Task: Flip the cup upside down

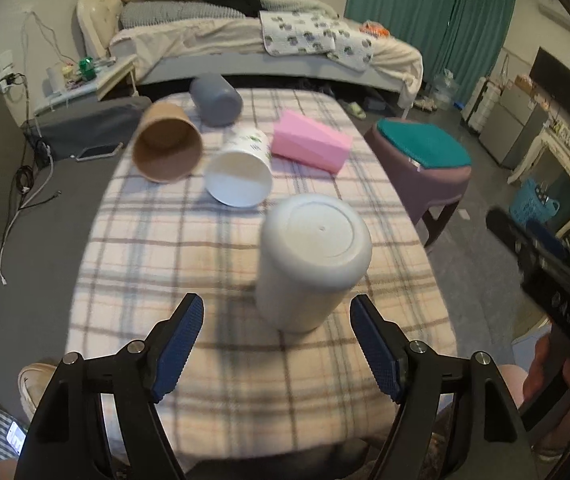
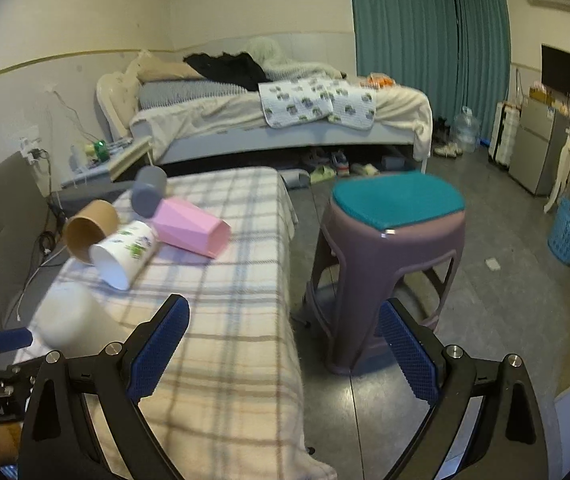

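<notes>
- Pale grey plastic, the cup (image 1: pixel 312 260) stands upside down on the plaid tablecloth (image 1: pixel 173 248), its flat base facing up and its mouth down on the cloth.
- It sits at the near end of the table, just ahead of the left gripper (image 1: pixel 277 344) and slightly right of the midline between the fingers.
- The left gripper's jaws are spread wide and hold nothing; the blue ribbed pads (image 1: pixel 177 346) are apart from the cup on both sides, the right one close to its lower edge.
- In the right wrist view the same cup shows blurred at the left edge (image 2: pixel 69 314), with a blue pad of the other gripper just beside it.
- The right gripper (image 2: pixel 283 346) also has its jaws wide apart and empty; it hangs over the right edge of the table, one finger above the cloth, the other above the floor.
- Further back on the cloth four other cups lie on their sides: a brown paper cup (image 1: pixel 167 142), a white cup with green print (image 1: pixel 241 170), a dark grey cup (image 1: pixel 215 99) and a pink faceted cup (image 1: pixel 311 140).
- The brown and white cups have their open mouths towards the left camera; the white one lies between the brown and the pink.
- A purple plastic stool with a teal cushion (image 2: pixel 395 240) stands on the floor beside the table.
- A bed (image 2: pixel 285 120) with rumpled bedding runs along the far wall, teal curtains (image 2: pixel 425 40) to its right.
</notes>
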A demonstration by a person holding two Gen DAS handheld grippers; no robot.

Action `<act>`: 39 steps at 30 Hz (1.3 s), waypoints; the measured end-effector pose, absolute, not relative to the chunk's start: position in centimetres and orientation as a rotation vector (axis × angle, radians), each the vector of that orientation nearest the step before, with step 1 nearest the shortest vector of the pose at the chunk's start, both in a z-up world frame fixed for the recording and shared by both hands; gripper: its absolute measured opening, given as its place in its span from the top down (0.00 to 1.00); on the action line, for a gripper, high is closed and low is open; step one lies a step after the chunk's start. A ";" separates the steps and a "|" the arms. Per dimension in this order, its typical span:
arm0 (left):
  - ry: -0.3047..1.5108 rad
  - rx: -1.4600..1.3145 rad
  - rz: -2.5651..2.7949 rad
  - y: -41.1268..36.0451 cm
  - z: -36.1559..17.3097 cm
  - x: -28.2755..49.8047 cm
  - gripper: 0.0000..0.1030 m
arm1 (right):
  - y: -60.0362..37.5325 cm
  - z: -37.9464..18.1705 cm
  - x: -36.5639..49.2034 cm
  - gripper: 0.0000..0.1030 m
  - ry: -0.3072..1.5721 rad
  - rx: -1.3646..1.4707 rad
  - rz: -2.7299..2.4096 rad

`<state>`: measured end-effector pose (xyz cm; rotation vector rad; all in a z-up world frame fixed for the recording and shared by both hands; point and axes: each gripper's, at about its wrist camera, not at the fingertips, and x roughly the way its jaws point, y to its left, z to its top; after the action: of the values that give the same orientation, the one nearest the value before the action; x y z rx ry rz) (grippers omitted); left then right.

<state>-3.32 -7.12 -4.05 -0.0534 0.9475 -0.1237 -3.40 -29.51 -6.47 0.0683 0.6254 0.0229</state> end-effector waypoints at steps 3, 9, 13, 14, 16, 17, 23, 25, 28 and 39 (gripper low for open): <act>0.883 -0.053 -0.127 -6.0 -2.6 -4.8 0.18 | -28.5 -5.8 -5.8 0.07 0.609 0.071 0.043; 0.657 0.030 -0.077 -3.8 -0.8 -8.2 0.11 | -24.9 -5.9 -9.6 0.06 0.595 0.017 0.064; 0.583 0.021 -0.027 -2.5 -0.7 -9.2 0.04 | -23.8 -5.6 -10.7 0.00 0.564 0.036 0.071; 0.568 0.019 -0.017 -2.2 -0.8 -9.5 0.04 | -23.7 -5.5 -11.0 0.00 0.554 0.043 0.069; 0.565 0.019 -0.012 -1.9 -1.1 -9.7 0.04 | -23.3 -5.4 -11.3 0.00 0.543 0.046 0.071; 0.568 0.022 -0.014 -1.9 -1.3 -9.8 0.04 | -23.2 -5.3 -11.4 0.00 0.538 0.044 0.070; 0.530 0.034 0.001 -2.2 -1.6 -10.9 0.04 | -22.8 -5.2 -11.6 0.00 0.504 0.031 0.059; 0.525 0.038 0.008 -2.2 -1.7 -11.0 0.04 | -22.9 -5.4 -11.5 0.00 0.506 0.032 0.058; 0.532 0.034 0.013 -2.2 -1.9 -11.0 0.04 | -22.8 -5.6 -11.5 0.00 0.513 0.031 0.062; 0.538 0.030 0.034 -2.1 -2.1 -11.0 0.04 | -22.8 -5.7 -11.4 0.00 0.506 0.029 0.069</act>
<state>-10.97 -2.10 -2.13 0.0303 0.5377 0.0342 -11.39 -22.85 -5.70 0.0295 0.5057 0.0687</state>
